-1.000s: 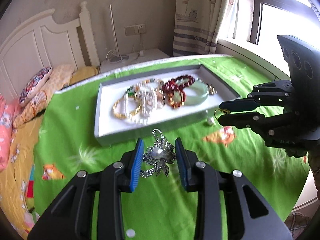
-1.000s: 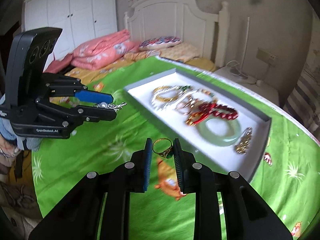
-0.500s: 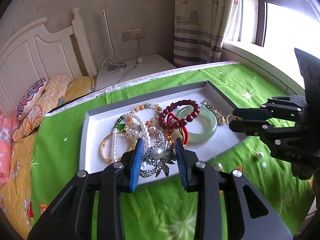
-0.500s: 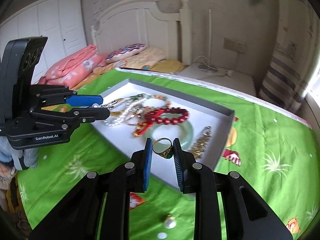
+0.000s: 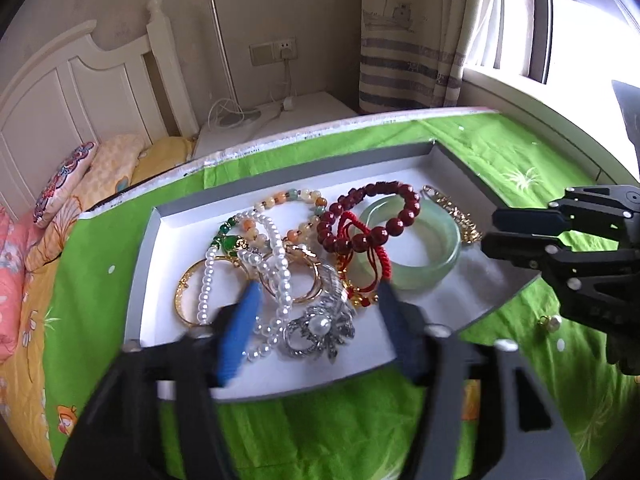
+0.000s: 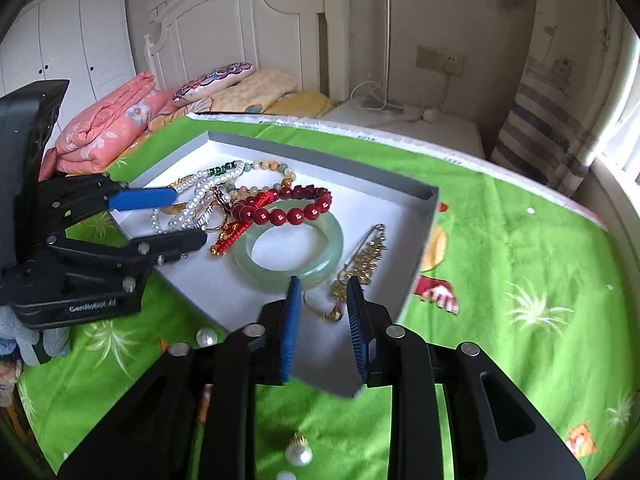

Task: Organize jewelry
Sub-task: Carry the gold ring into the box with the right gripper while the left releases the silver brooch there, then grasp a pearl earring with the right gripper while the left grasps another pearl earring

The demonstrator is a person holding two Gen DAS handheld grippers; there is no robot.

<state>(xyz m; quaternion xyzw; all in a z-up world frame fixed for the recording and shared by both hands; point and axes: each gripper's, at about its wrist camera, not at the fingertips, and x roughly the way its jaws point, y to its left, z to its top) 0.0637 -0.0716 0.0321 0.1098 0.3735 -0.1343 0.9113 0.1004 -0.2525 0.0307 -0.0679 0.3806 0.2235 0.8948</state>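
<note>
- both tongs now stand apart over the tray [image 5: 144, 264]; half a second ago the left tongs [image 5: 318, 316] clamped the silver brooch [image 5: 320, 330] and the right tongs [image 6: 322, 312] clamped the gold ring [image 6: 326, 312]. each piece now lies loose on the white tray floor between its open jaws, so i judge both drops done.
- tray sits on a green cloth [image 5: 500, 152], one tray only, holding all the sorted pieces in a tangled heap.
- bangles: one pale green [image 5: 412, 240], at least one gold [image 5: 188, 292].
- bead strings: one dark red bracelet [image 5: 372, 212], one white pearl strand [image 5: 272, 256], one mixed pastel strand [image 5: 296, 196]; a red cord and a gold pin lie among them.
- loose pearls [image 6: 298, 454] remain outside the tray on the cloth: i count two clearly in the right view, a third partly cut off at the bottom edge. these look like what is left to collect.
</note>
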